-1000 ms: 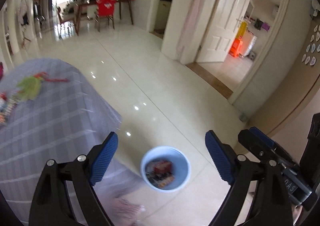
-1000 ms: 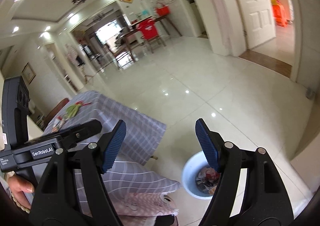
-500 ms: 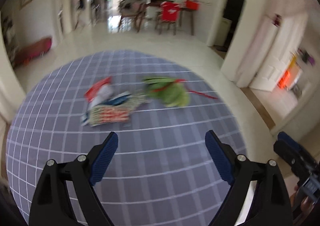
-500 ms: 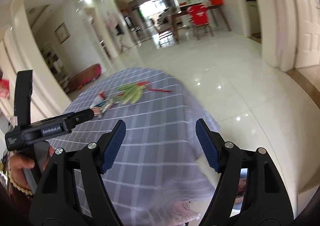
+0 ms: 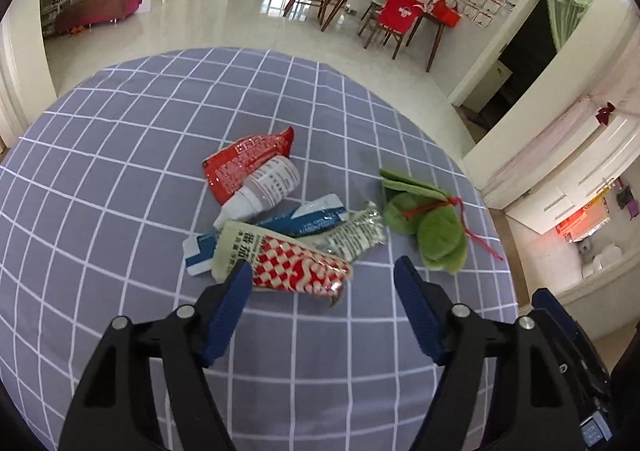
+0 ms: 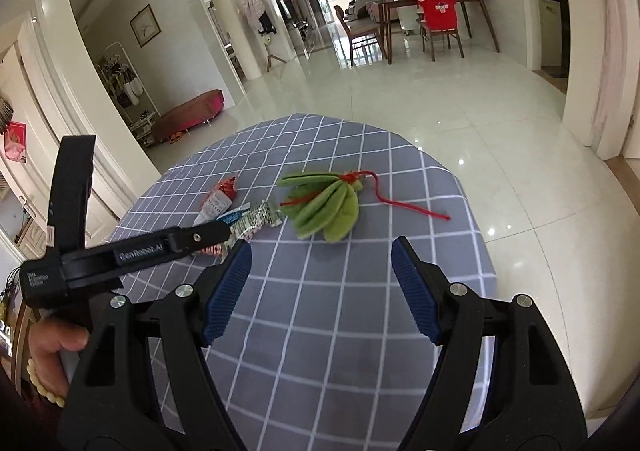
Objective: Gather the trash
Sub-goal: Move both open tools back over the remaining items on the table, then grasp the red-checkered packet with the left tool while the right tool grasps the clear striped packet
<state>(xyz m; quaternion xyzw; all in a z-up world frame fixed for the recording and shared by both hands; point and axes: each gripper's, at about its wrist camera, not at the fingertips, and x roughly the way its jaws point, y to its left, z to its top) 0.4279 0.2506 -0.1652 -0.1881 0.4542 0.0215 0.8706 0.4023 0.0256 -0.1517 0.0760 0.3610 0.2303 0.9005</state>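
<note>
The left gripper (image 5: 323, 278) is angled down over the wrapper pile (image 5: 280, 219) near the middle of the checked tablecloth (image 5: 120, 155); its jaws are closing with nothing pinched yet. The right gripper (image 6: 321, 266) is held spread and empty, aimed at the green fabric ornament (image 6: 324, 203), presumably for a second pickup.

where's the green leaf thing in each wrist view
Left wrist: the green leaf ornament lies right of centre, just right of the wrapper pile.
Right wrist: the ornament is at centre, right of the wrappers.
Shared landmark: its red cord.
</note>
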